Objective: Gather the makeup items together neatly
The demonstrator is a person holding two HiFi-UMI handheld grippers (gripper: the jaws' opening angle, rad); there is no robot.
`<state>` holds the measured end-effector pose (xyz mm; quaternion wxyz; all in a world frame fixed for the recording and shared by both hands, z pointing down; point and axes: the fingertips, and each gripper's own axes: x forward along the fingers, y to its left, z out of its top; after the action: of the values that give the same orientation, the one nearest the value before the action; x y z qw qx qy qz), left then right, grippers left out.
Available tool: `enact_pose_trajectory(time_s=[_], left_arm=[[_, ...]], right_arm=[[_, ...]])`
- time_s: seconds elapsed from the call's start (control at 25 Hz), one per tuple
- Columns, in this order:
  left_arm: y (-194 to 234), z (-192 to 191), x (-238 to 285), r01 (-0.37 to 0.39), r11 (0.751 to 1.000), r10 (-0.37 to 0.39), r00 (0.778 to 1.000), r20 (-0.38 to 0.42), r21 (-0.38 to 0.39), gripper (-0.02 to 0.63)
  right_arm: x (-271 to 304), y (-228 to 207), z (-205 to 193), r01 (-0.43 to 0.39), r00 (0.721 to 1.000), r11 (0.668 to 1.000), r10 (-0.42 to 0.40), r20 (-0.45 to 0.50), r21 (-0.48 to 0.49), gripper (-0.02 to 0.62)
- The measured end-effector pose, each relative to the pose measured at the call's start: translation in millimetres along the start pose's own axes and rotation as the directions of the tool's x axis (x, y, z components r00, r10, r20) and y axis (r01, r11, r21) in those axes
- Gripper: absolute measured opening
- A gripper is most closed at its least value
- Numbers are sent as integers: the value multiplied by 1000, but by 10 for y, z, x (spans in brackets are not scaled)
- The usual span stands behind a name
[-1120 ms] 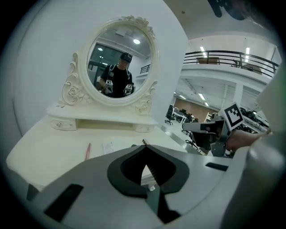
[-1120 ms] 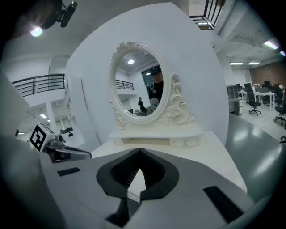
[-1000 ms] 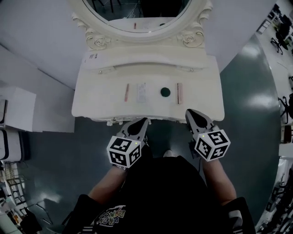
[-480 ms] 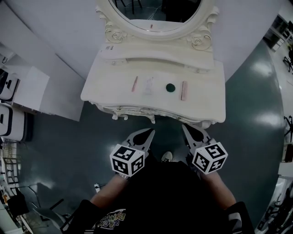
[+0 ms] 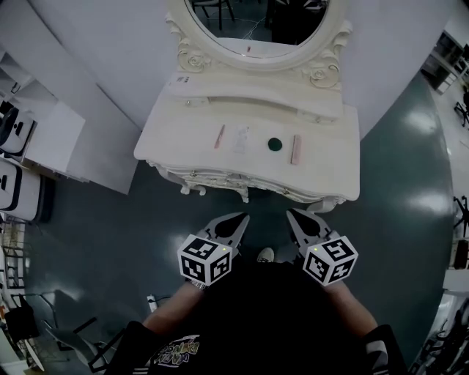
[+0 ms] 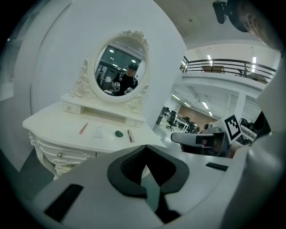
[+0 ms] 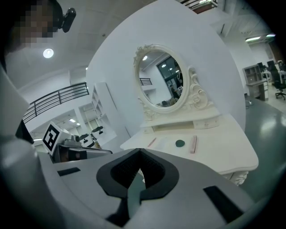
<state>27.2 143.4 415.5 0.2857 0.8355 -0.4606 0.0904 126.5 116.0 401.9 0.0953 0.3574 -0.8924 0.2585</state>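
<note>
Makeup items (image 5: 240,138) line up across the middle of the surface (image 5: 176,146): white packet (image 5: 240,138), pink tube (image 5: 296,149), pink pencil (image 5: 219,136), green disc (image 5: 275,143). Left claw (image 5: 236,222) and right claw (image 5: 294,220), both pressed together and empty, hang beyond the front edge, well apart from them.

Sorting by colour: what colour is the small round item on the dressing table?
The round item is dark green, clearest in the head view.

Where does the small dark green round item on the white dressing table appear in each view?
Head view: small dark green round item at upper centre.
Left gripper view: item, left of centre.
Right gripper view: item, right of centre.
Shared landmark: oval mirror behind it.
</note>
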Motion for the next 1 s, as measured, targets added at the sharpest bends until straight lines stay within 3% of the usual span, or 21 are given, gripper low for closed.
enact_pose_trajectory(time_s=[0.44, 1.0], left_arm=[[-69, -124, -17, 1, 1000, -1, 1000, -28, -8, 8], [-54, -174, -57, 8, 1000, -9, 1000, -13, -27, 8]], right_arm=[[15, 119, -168, -57, 998, 998, 57, -37, 3, 29], [13, 201, -227, -58, 997, 998, 57, -56, -16, 29]])
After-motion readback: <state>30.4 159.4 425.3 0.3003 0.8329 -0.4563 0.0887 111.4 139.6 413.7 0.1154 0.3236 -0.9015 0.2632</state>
